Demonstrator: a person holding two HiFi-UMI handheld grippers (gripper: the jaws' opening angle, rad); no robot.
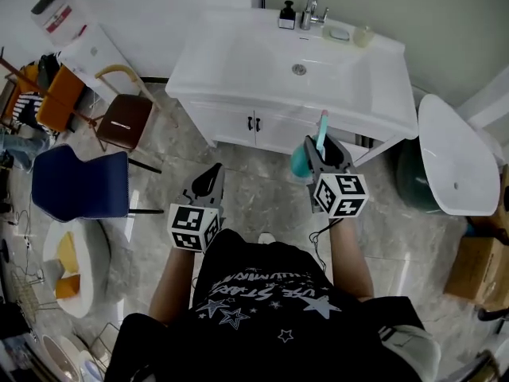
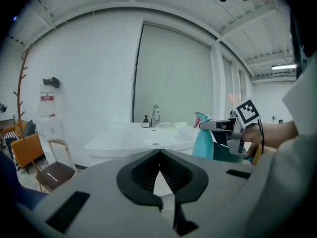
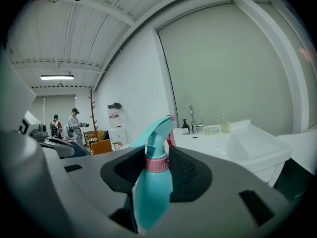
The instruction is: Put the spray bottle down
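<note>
My right gripper [image 1: 324, 146] is shut on a teal spray bottle [image 1: 301, 160] with a pink collar, held upright in the air in front of the white vanity [image 1: 238, 62]. In the right gripper view the spray bottle [image 3: 153, 187] stands between the two dark pads, its nozzle rising above the right gripper [image 3: 157, 155]. My left gripper [image 1: 213, 173] hovers lower left of it, shut with nothing in it. In the left gripper view the left gripper [image 2: 159, 155] has its tips touching, and the spray bottle [image 2: 203, 140] shows at the right in the right gripper [image 2: 220, 125].
The vanity's sink has a faucet [image 1: 310, 6] and a soap bottle [image 1: 287, 14] at the back. A brown chair [image 1: 126, 120] and a blue chair [image 1: 79, 183] stand at the left. A white round basin [image 1: 453, 153] and a cardboard box [image 1: 477, 273] are at the right.
</note>
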